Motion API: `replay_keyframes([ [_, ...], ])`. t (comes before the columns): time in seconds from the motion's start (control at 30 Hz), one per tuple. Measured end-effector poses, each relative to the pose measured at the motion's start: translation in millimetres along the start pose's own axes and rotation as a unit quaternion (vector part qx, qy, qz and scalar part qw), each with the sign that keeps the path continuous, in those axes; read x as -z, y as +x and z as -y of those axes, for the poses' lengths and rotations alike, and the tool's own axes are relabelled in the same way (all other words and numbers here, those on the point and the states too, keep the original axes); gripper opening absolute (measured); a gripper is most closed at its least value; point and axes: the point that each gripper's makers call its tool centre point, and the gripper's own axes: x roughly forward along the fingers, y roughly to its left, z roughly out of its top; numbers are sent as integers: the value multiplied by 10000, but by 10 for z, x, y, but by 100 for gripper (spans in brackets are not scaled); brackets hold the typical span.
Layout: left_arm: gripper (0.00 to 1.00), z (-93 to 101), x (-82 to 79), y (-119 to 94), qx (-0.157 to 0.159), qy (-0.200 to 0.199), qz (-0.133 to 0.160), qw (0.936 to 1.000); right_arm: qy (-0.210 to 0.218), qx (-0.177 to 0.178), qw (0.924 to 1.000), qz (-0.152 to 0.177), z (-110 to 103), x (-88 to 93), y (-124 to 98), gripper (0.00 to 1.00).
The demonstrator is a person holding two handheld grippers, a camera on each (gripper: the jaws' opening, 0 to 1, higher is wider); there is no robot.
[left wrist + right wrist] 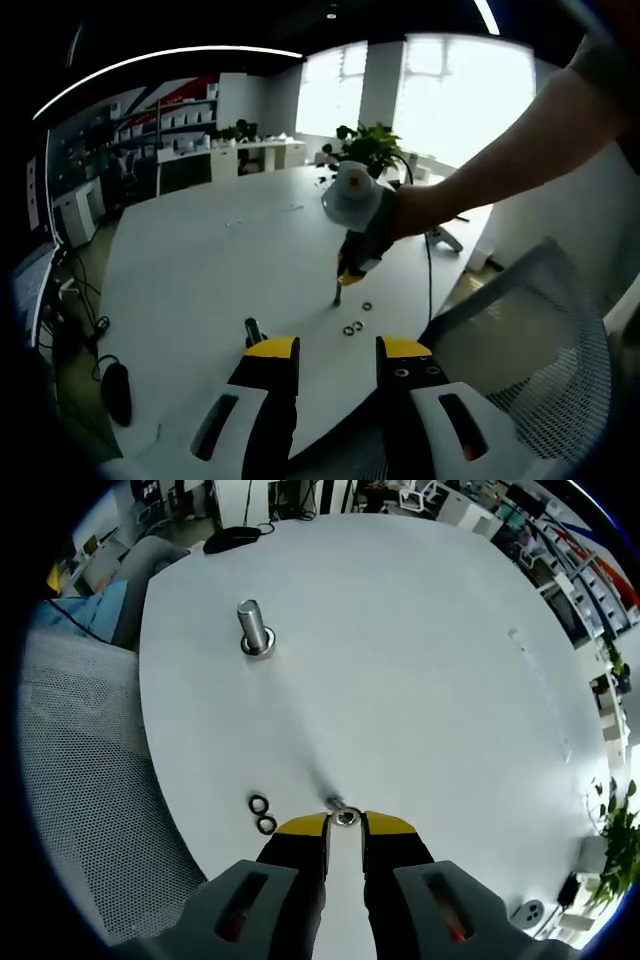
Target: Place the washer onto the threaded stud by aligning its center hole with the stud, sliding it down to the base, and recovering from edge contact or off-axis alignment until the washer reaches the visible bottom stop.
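A: We see the round white table [420, 670] first, with the grey mesh chair [70, 770] just beside its edge.

B: And on it, in our right gripper view, the upright silver threaded stud [253, 627] stands on its base, well apart from the washers.

A: Our right gripper [345, 825], with yellow-tipped jaws, is down at the tabletop. The jaws stand nearly together around a small silver washer [344, 817] at their tips; we read it as pinched.

B: In the left gripper view that same gripper [340, 282] points down at the table, a person's forearm [510, 150] behind it.

A: Our left gripper [338, 350] hangs over the table edge, jaws parted, nothing between them.

B: Two spare dark washers [262, 814] lie touching, just beside the right jaws.
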Motion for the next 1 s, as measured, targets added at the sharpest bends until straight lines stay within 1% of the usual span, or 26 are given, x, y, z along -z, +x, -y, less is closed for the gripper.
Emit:
replay_keyframes([
  [0.17,29,-6,2,1,-8,-14,2,10000,20,-34,10000,-35,-16,16,27,14],
  [0.3,29,-14,2,-2,-20,-46,12,10000,32,-79,9999,-82,-28,31,96,14],
  [0.53,29,-8,18,6,-8,-37,-34,10000,30,-157,9998,-104,-52,-9,219,14],
  [0.83,29,-23,42,10,-24,-89,-76,9999,137,-284,9992,-250,-53,62,429,14],
  [1.0,29,-30,44,10,-32,-107,-85,9999,203,-339,9987,-317,-72,104,500,14],
])
